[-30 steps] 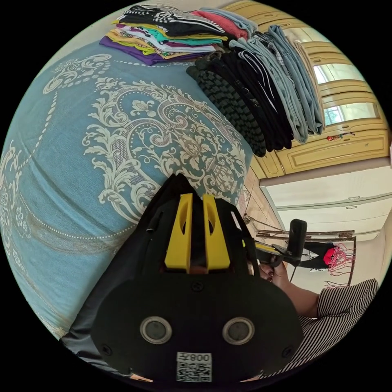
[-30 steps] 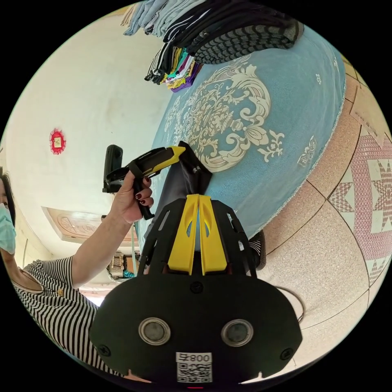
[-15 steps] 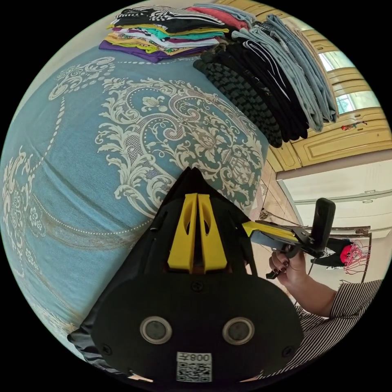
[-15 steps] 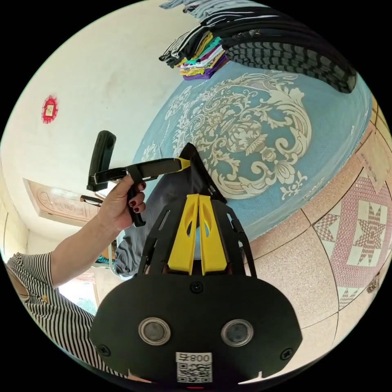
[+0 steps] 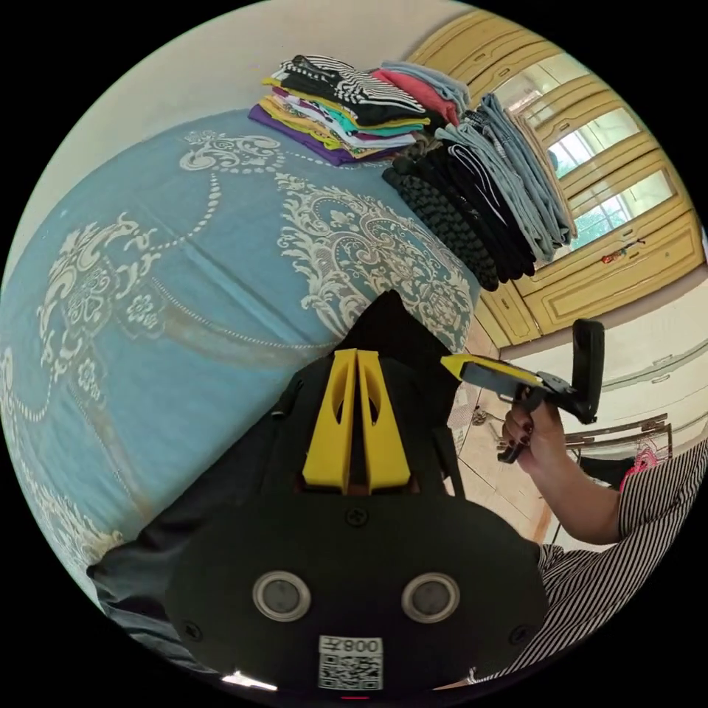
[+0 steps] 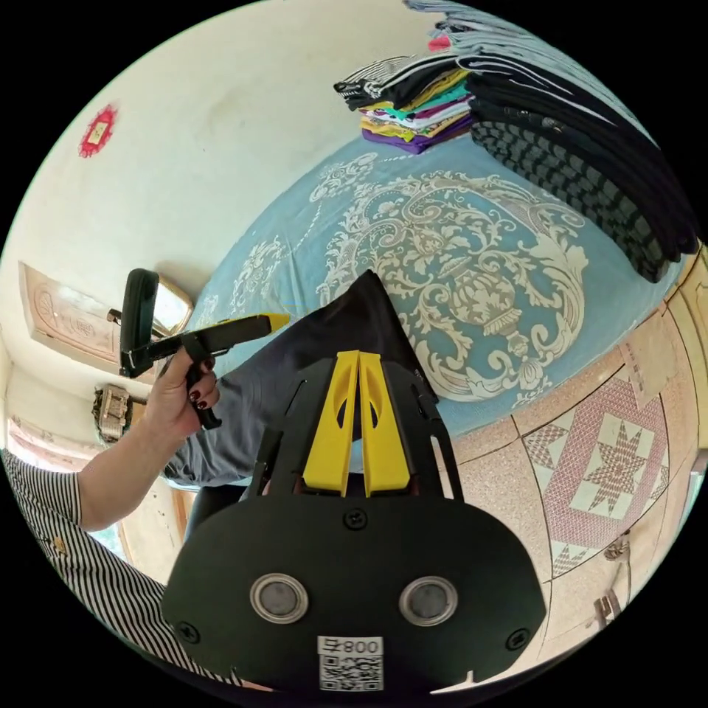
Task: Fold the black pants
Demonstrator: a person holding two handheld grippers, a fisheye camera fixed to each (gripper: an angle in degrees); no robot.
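Left gripper view: both grippers, left gripper [image 5: 357, 354] and right gripper [image 6: 358, 355], clamped on the black pants [image 6: 324, 354], have carried them further over the bed [image 5: 184, 295] (laying out comes next).

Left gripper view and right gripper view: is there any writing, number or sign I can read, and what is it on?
White sticker on the left gripper body: square code and short characters, not clearly readable.
Matching sticker on the right gripper body: the same.
Red wall ornament: too small to read.
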